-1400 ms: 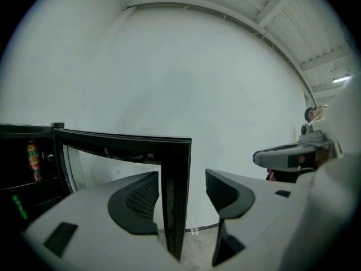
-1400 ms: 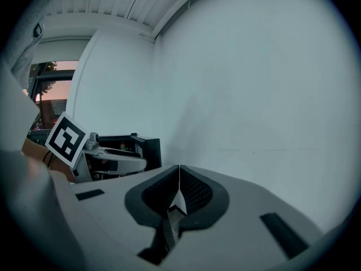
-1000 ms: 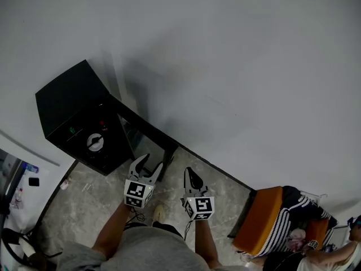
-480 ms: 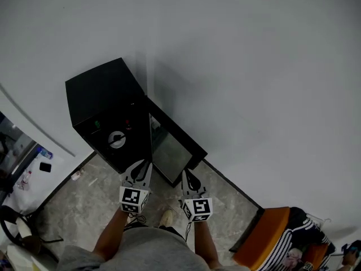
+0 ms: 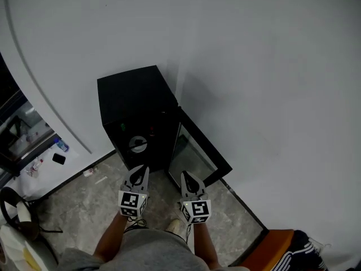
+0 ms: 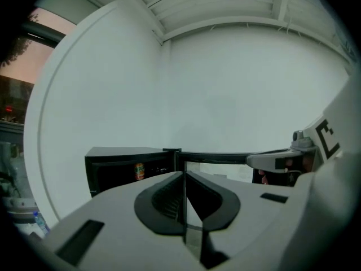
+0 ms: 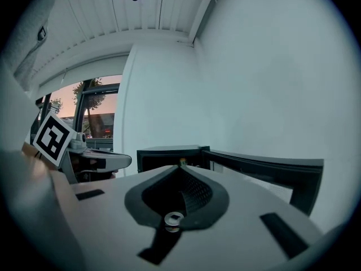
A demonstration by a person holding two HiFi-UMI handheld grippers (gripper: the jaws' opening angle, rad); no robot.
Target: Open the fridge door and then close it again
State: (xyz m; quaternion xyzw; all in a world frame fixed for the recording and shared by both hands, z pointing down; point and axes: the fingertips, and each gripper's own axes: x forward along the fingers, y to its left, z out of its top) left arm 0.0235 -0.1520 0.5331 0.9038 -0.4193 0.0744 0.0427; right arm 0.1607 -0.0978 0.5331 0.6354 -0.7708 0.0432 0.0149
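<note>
A small black fridge (image 5: 135, 103) stands on the floor against the white wall, its glass door (image 5: 200, 154) swung open to the right. Inside, a can (image 6: 139, 171) shows on a shelf. My left gripper (image 5: 141, 170) hangs just short of the fridge front, touching nothing. Its jaws are closing and look pressed together, with nothing between them (image 6: 184, 174). My right gripper (image 5: 186, 176) hovers beside it near the open door's lower edge, shut and empty (image 7: 181, 167). Both point level toward the fridge (image 7: 166, 154) and door (image 7: 265, 168).
An orange seat (image 5: 276, 253) sits at the bottom right by the wall. At left are a window (image 5: 22, 129), a small bottle (image 5: 62, 145) and a dark flat object (image 5: 58, 158) on the floor. A chair base (image 5: 17, 219) stands at bottom left.
The left gripper's jaws went from wide open to together. Both grippers and the view swung left, so the fridge now lies straight ahead. The door stays open.
</note>
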